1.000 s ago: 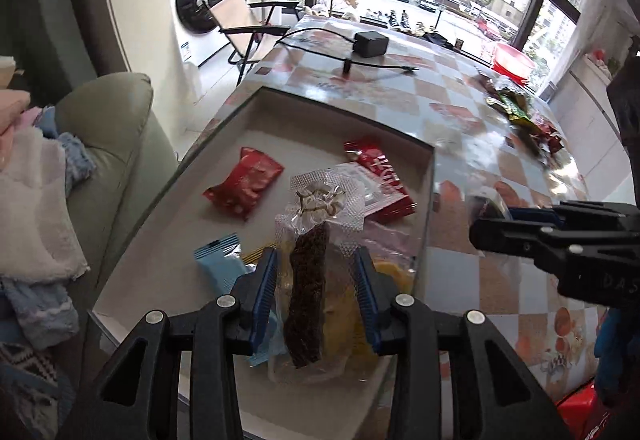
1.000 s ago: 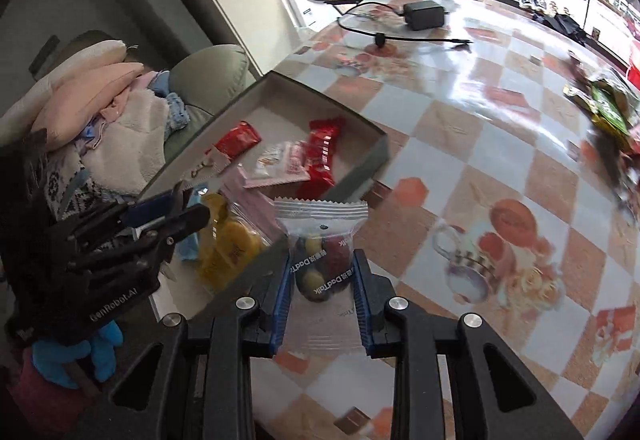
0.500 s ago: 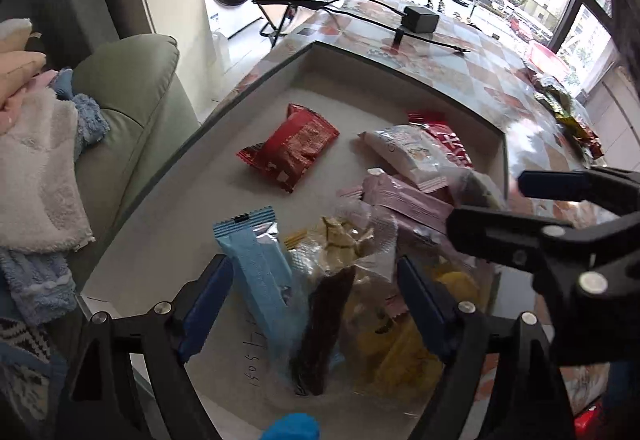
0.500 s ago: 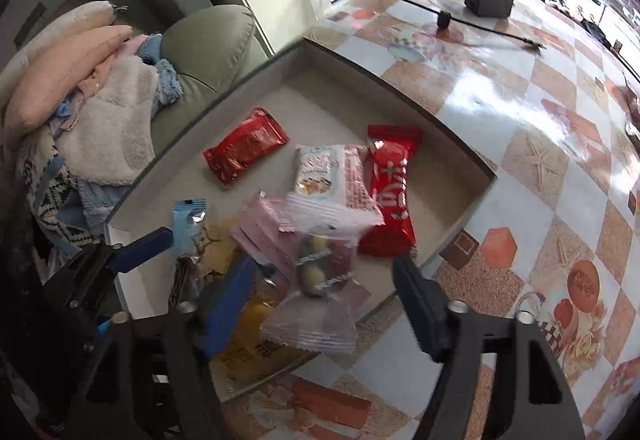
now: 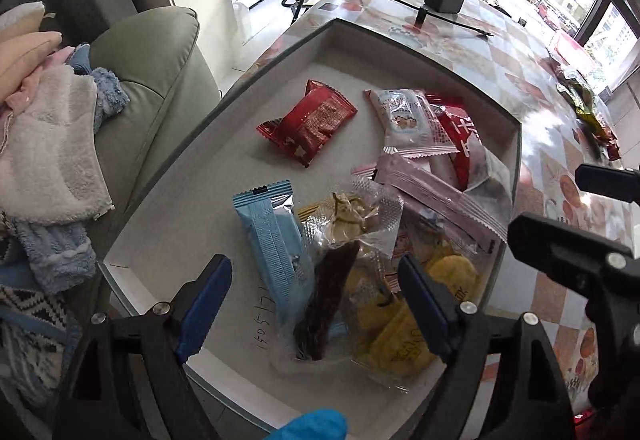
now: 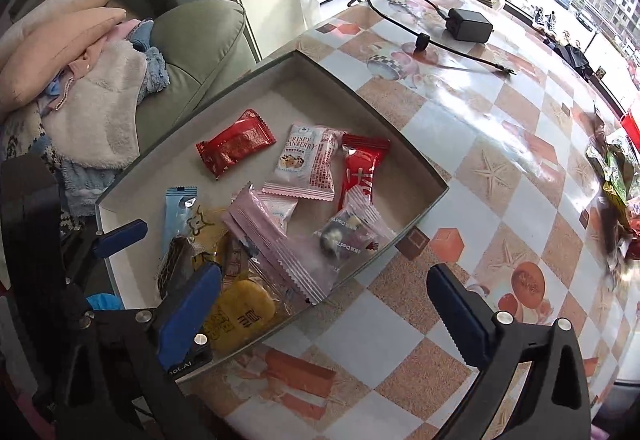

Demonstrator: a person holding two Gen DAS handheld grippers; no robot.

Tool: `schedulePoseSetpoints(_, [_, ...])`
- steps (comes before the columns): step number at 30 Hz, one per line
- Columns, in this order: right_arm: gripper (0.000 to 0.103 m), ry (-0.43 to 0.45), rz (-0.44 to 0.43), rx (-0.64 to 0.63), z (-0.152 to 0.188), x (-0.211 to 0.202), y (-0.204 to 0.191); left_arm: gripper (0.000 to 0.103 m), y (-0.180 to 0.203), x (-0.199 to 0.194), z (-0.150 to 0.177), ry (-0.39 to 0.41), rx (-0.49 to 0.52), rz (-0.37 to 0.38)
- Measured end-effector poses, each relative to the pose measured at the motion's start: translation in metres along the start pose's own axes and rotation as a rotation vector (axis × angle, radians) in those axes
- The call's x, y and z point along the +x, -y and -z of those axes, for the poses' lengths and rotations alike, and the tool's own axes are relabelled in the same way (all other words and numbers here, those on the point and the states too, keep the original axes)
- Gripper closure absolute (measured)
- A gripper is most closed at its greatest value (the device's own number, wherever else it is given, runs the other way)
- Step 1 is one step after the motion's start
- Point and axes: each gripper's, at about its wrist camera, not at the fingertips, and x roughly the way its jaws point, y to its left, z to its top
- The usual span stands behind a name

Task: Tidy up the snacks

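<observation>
A shallow grey box on the table holds several snack packs. My left gripper is open above its near end, over a clear pack with a dark strip, a blue pack and yellow snacks. My right gripper is open and empty over the box's near right edge. A clear pack of mixed nuts lies in the box by that edge. A red pack, a white cranberry pack and a pink pack also lie inside.
A black power adapter with its cable lies on the checkered table beyond the box. More loose snacks are heaped at the table's far right. A green sofa with folded clothes stands to the left.
Both grippers opened and let go of their packs into the box: the left dropped the dark-strip pack, the right dropped the mixed-nut pack. Both then drew back a little.
</observation>
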Motion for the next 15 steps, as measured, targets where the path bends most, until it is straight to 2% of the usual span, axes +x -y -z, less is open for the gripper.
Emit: schedulePoseSetpoints(15, [0.0, -0.028, -0.016, 0.006, 0.0035, 0.0033, 0.0002, 0.015, 0.0033, -0.0056, -0.0004, -0.005, -0.003, -0.025])
